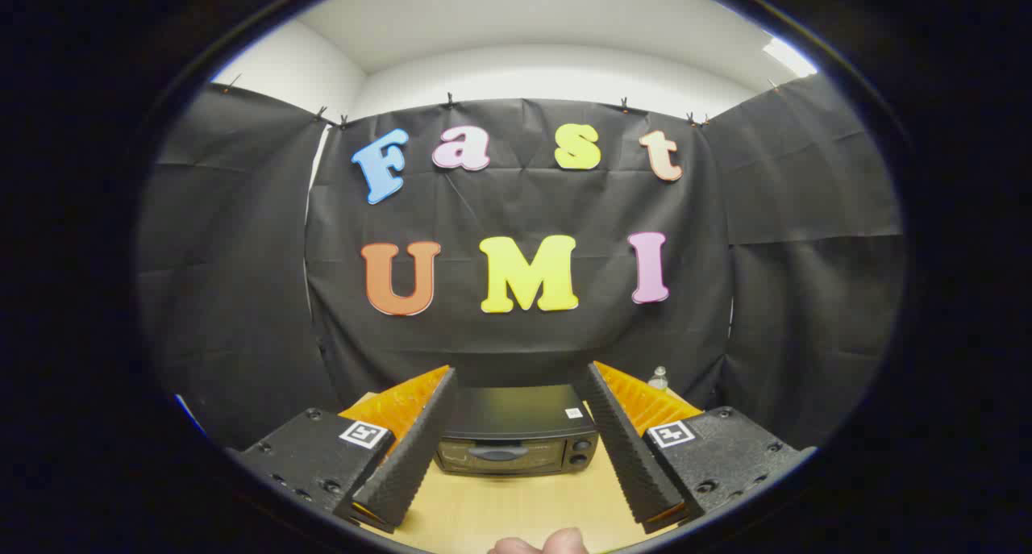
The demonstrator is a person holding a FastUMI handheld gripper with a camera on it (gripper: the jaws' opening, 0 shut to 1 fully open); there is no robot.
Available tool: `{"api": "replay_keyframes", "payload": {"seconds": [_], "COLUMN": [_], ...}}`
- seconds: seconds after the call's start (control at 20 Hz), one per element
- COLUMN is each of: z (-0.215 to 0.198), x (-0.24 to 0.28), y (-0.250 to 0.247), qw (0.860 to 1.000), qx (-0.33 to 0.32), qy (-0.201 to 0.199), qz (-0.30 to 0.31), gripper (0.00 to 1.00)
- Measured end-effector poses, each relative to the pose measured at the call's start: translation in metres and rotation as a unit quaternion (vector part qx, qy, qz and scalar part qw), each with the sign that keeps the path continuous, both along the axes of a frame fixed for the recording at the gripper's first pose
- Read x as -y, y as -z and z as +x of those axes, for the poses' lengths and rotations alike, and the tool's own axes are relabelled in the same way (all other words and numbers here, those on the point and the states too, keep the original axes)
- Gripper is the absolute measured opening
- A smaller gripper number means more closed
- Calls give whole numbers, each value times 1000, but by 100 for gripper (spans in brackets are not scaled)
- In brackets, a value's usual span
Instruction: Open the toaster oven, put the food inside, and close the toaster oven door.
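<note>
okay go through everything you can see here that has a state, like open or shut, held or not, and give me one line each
Black toaster oven: door shut, standing on the table beyond the claw's fingertips.
Claw: open, fingers spread wide, holding nothing.
Light wooden table: bare between the fingers.
Small clear bottle: upright, behind the oven to one side; cap too small to judge.
Person's fingertips: at the table's near edge, gripping nothing.

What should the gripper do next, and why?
Probably ease forward and down toward the toaster oven handle: its door looks closed, and the gripper hangs open and empty, with the oven beyond its fingers.
</note>
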State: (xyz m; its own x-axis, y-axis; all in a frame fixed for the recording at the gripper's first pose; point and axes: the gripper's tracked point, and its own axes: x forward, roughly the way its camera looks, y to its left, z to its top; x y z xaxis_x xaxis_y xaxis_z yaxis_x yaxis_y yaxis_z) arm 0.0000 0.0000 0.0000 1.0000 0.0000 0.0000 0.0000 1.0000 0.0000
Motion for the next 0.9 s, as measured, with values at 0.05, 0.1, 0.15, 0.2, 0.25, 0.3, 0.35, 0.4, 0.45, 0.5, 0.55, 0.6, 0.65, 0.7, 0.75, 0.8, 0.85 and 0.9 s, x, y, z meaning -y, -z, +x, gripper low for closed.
{"api": "replay_keyframes", "payload": {"seconds": [0.05, 0.1, 0.15, 0.2, 0.25, 0.3, 0.35, 0.4, 0.45, 0.5, 0.55, 0.6, 0.65, 0.7, 0.75, 0.8, 0.85, 0.9], "z": [0, 0, -1, -1, -1, -1, -1, 0, -1, -1, -1, 0, 0, 0, 0, 1, 2, 4], "x": [1, 2, 5, 7, 8, 10, 11, 12, 12, 13, 14, 14, 14, 14, 14, 14, 14, 14], "y": [2, 2, 3, 3, 5, 5, 6, 6, 7, 6, 7, 7, 8, 8, 8, 9, 11, 12], "qw": [1000, 1000, 1000, 1000, 1000, 1000, 1000, 1000, 1000, 1000, 1000, 1000, 1000, 1000, 1000, 1000, 1000, 1000], "qx": [-1, -3, -4, -6, -6, -8, -9, -12, -12, -13, -13, -14, -15, -15, -16, -17, -19, -21], "qy": [1, 2, 2, 4, 5, 6, 6, 6, 6, 7, 8, 8, 8, 8, 8, 8, 8, 7], "qz": [1, 2, 3, 5, 7, 9, 10, 11, 12, 13, 13, 14, 15, 15, 16, 17, 18, 19], "gripper": [100, 100, 100, 100, 100, 100, 100, 100, 100, 100, 100, 100, 100, 100, 100, 100, 100, 100]}}
